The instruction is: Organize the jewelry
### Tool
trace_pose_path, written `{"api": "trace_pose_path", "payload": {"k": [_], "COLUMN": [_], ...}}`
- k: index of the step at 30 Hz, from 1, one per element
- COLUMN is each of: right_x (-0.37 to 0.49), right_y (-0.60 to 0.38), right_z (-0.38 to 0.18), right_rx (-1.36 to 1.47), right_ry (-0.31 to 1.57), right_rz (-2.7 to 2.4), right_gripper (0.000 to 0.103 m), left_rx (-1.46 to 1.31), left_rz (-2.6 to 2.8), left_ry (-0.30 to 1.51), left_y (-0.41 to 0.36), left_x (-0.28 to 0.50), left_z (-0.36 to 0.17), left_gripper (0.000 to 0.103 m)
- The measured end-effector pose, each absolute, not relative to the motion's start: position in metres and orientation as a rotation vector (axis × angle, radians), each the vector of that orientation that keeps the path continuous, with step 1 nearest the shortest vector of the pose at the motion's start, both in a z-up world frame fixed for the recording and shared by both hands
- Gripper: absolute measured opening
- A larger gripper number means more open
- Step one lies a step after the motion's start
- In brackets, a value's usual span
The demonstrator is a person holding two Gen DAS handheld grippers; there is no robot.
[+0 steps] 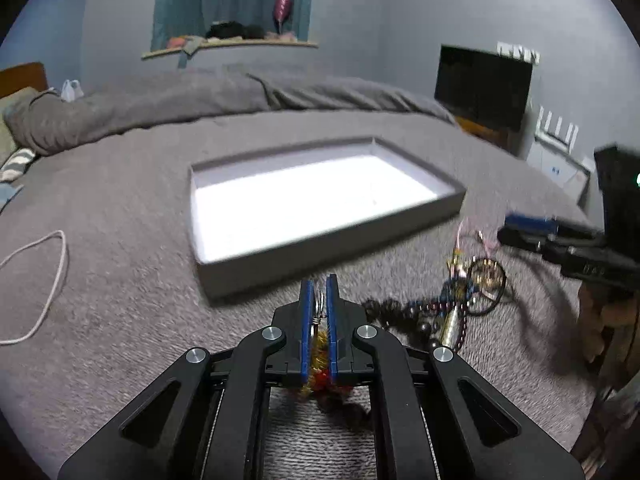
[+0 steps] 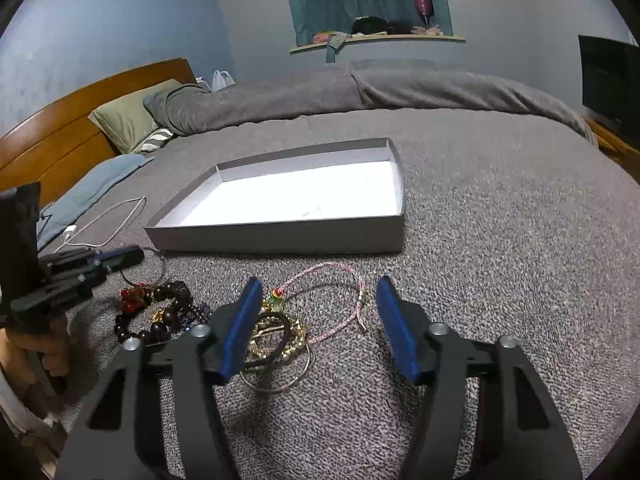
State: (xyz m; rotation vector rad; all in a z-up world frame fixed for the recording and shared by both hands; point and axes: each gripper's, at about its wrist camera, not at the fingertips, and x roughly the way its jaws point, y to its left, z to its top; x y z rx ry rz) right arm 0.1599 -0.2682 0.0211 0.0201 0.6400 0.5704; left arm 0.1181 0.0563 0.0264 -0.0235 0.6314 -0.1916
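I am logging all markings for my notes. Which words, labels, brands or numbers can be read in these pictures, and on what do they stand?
No text reads clearly.
Right tongs: raised letters on the black arm, too blurred to read.
White box by the wall: small blue mark, too small to read.
Grey tray and television: no text shows.

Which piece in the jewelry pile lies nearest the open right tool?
The gold chain bracelet, right beside the right tool's left finger; the dark bead bracelet and pink cord lie farther off.
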Motion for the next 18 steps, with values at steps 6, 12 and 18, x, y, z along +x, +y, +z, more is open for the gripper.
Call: {"api": "trace_pose_path", "payload": {"k": [6, 12, 18], "right_x": [0.157, 0.154, 0.149], "right_y": [-0.263, -0.250, -0.252], "right_z": [0.013, 0.008, 0.008], "right_rx": [0.013, -0.011, -0.007], "right_ry": [0.687, 0.725, 0.713], "right_rz": [0.635, 0.675, 0.675], "right_gripper": [0.037, 0.023, 0.004], "left_rx": [-0.068, -0.070, -0.068], "left_rz": [-0.164, -0.161, -0.156], "left_ry": [0.611, 0.608, 0.601], "left_y": [0.073, 0.073, 0.072], "left_x": [0.114, 0.110, 0.107], "left_z": [0.032, 0.031, 0.031], "left_gripper": [0.007, 0.007, 0.007]}}
